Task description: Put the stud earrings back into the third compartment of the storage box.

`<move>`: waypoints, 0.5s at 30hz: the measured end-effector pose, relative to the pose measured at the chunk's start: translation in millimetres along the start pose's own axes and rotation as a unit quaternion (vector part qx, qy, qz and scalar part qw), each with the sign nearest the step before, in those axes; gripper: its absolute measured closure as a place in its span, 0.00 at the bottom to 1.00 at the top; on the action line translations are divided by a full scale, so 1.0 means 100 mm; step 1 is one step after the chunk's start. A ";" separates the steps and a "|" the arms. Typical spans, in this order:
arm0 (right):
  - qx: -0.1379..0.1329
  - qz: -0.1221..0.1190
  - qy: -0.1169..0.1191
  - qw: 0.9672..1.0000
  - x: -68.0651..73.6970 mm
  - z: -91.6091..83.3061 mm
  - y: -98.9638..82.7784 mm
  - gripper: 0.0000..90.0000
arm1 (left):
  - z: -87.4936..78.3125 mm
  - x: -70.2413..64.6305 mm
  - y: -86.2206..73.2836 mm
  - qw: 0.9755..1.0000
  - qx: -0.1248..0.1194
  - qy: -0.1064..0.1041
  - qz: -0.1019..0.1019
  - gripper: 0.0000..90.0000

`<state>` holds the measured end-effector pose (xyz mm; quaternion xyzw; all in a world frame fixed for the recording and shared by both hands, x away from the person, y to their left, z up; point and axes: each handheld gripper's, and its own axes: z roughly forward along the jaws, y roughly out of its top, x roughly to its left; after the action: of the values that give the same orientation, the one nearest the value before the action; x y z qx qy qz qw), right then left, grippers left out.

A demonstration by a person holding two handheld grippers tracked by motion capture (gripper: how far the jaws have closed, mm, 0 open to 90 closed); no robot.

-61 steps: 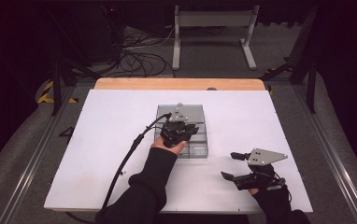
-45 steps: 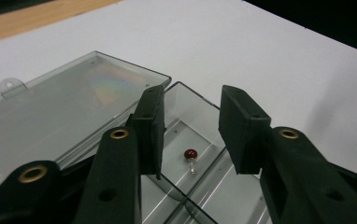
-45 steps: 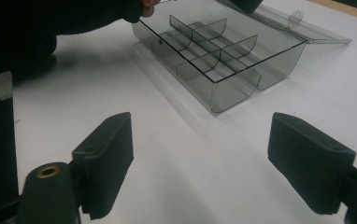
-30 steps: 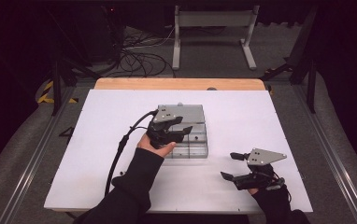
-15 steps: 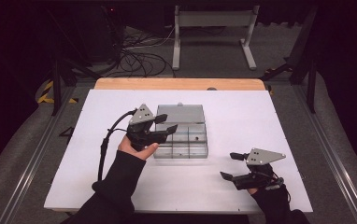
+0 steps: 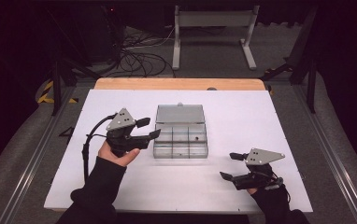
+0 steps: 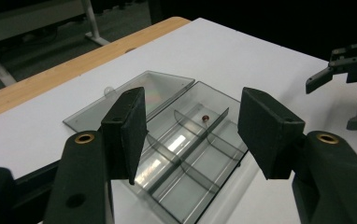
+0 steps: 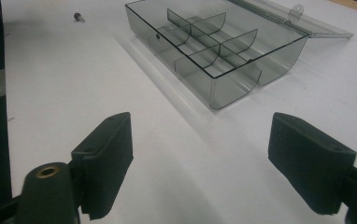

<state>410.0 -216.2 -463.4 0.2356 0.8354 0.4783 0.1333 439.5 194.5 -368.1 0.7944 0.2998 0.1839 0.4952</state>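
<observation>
On the white table (image 6: 260, 116), a clear compartment box (image 6: 181, 140) sits near the middle with its lid (image 6: 180, 113) folded flat behind it and a small dark bead (image 7: 205, 117) in one compartment. Just left of the box, the left gripper (image 6: 147, 129) hovers with jaws spread and empty. Well apart at the near right, the right gripper (image 6: 230, 165) also gapes, grasping nothing.

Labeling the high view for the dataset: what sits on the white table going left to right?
Left claw with its trailing cable → clear compartment box, lid open flat on the far side → right claw. Both claws are open and hold nothing.
</observation>
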 end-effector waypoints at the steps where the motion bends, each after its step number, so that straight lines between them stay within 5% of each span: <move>1: 0.000 0.000 0.000 1.000 0.00 0.00 0.00 0.25 | -0.04 0.01 -0.02 1.000 0.000 0.002 0.001 0.47; 15: 0.001 0.001 -0.001 1.000 0.00 0.00 0.00 0.25 | -0.40 0.11 -0.42 1.000 0.024 0.009 0.005 0.47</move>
<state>410.0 -216.2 -463.5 0.2372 0.8353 0.4776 0.1337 412.3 242.9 -388.0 0.8057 0.3046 0.1863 0.4725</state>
